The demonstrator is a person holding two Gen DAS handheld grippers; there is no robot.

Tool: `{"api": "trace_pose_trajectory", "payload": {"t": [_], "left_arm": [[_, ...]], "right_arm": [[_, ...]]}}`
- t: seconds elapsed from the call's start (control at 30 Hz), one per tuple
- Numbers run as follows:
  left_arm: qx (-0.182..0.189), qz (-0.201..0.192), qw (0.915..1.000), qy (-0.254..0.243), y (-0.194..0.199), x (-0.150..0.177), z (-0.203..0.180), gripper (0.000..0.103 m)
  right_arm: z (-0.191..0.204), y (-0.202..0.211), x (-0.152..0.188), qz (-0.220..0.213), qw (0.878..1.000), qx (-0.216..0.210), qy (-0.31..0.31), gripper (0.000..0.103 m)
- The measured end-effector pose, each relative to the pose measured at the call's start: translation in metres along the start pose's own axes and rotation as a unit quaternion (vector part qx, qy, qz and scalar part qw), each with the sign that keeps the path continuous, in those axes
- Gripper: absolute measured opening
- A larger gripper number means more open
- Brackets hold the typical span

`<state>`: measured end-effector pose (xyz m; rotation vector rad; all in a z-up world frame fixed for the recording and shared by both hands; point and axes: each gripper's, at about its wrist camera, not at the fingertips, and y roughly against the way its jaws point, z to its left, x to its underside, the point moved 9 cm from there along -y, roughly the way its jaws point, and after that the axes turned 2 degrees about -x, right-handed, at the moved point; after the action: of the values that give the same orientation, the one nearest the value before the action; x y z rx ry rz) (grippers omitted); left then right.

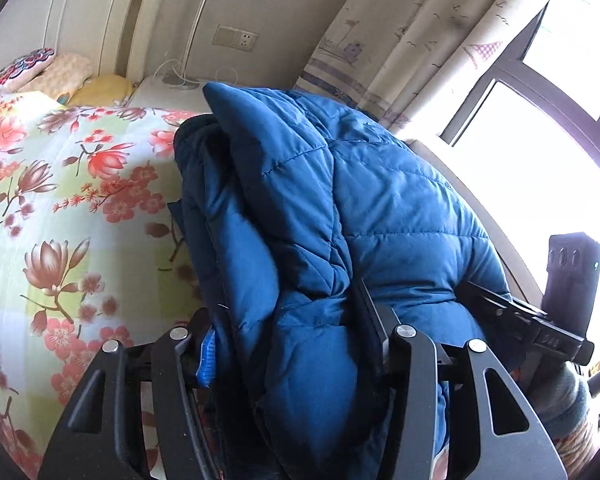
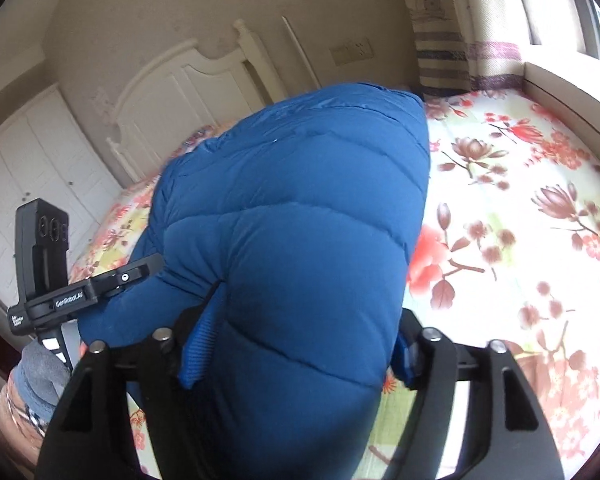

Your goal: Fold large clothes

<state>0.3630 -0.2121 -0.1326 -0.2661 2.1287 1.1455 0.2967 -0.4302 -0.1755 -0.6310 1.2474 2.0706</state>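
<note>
across the middle of both frames: blue puffer jacket (image 1: 340,208), bunched and raised over the floral bed (image 1: 60,200), filling the centre and lower half of each view. left tongs (image 1: 296,344) clamped on a thick roll of its padding at lower centre; right tongs (image 2: 304,344) likewise clamped on the jacket (image 2: 300,208), its bulk bulging between the fingers. right tongs also seen at the lower right edge of the left view.

judging the step as carrying a fold over: keep both grips level, move together toward the bed's flat part at right of the right view, lower evenly, press out trapped air before releasing, avoid slippery shell sliding free.
</note>
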Motion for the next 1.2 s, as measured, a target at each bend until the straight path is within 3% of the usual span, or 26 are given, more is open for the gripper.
{"api": "trace_pose_trajectory", "payload": {"t": [0.07, 0.13, 0.23, 0.3, 0.33, 0.4, 0.43, 0.5, 0.6, 0.67, 0.73, 0.8, 0.87, 0.97, 1.07, 1.13, 1.17, 1.2], "left_arm": [[-0.006, 0.0, 1.0, 0.001, 0.002, 0.0, 0.0, 0.053], [-0.012, -0.006, 0.9999, 0.008, 0.009, 0.006, 0.005, 0.061], [-0.039, -0.026, 0.9988, 0.014, 0.021, 0.004, 0.015, 0.077], [-0.089, -0.081, 0.9928, 0.008, 0.053, -0.011, 0.021, 0.085], [-0.114, -0.123, 0.9859, 0.007, 0.076, -0.024, 0.023, 0.089], [-0.118, -0.171, 0.978, -0.017, 0.106, -0.054, 0.006, 0.09], [-0.117, -0.171, 0.9775, -0.04, 0.107, -0.065, -0.005, 0.092], [-0.114, -0.145, 0.978, -0.099, 0.09, -0.086, -0.03, 0.094], [-0.095, -0.062, 0.9818, -0.152, 0.027, -0.107, -0.052, 0.095], [-0.133, -0.008, 0.9763, -0.171, -0.027, -0.111, -0.04, 0.095], [-0.167, 0.046, 0.9719, -0.16, -0.071, -0.102, -0.009, 0.099], [-0.112, 0.06, 0.9872, -0.097, -0.086, -0.094, 0.014, 0.099], [-0.107, 0.063, 0.9902, -0.064, -0.084, -0.091, 0.029, 0.099], [-0.16, 0.034, 0.9847, -0.062, -0.057, -0.089, 0.041, 0.099], [-0.227, -0.051, 0.97, -0.07, 0.003, -0.086, 0.045, 0.099], [-0.243, -0.111, 0.9611, -0.07, 0.043, -0.079, 0.044, 0.099], [-0.247, -0.133, 0.9575, -0.066, 0.059, -0.075, 0.043, 0.099], [-0.255, -0.15, 0.9532, -0.061, 0.073, -0.07, 0.041, 0.099]], "right_arm": [[-0.001, 0.012, -0.007, 0.002, 0.999, 0.046, -0.003, 0.08], [0.015, 0.032, -0.018, -0.052, 0.992, 0.114, 0.028, 0.086], [0.062, 0.038, -0.011, -0.062, 0.984, 0.117, 0.121, 0.086], [0.093, 0.037, -0.001, -0.069, 0.971, 0.127, 0.189, 0.086], [0.105, 0.037, 0.006, -0.074, 0.965, 0.13, 0.215, 0.086], [0.124, 0.033, 0.017, -0.076, 0.957, 0.135, 0.247, 0.086], [0.13, 0.029, 0.02, -0.077, 0.954, 0.137, 0.255, 0.083], [0.138, 0.02, 0.03, -0.069, 0.951, 0.139, 0.268, 0.072], [0.154, 0.007, 0.042, -0.063, 0.943, 0.139, 0.295, 0.064], [0.159, -0.009, 0.058, -0.051, 0.931, 0.158, 0.326, 0.063], [0.156, -0.023, 0.071, -0.042, 0.924, 0.172, 0.339, 0.063], [0.158, -0.029, 0.079, -0.046, 0.918, 0.176, 0.352, 0.063], [0.161, -0.033, 0.083, -0.031, 0.914, 0.174, 0.366, 0.063], [0.166, -0.018, 0.079, -0.011, 0.92, 0.134, 0.367, 0.06], [0.158, 0.028, 0.065, -0.075, 0.94, 0.122, 0.31, 0.06], [0.139, 0.048, 0.06, -0.11, 0.947, 0.144, 0.265, 0.07], [0.126, 0.046, 0.061, -0.103, 0.955, 0.145, 0.237, 0.07], [0.117, 0.031, 0.069, -0.061, 0.966, 0.127, 0.217, 0.073]]}}
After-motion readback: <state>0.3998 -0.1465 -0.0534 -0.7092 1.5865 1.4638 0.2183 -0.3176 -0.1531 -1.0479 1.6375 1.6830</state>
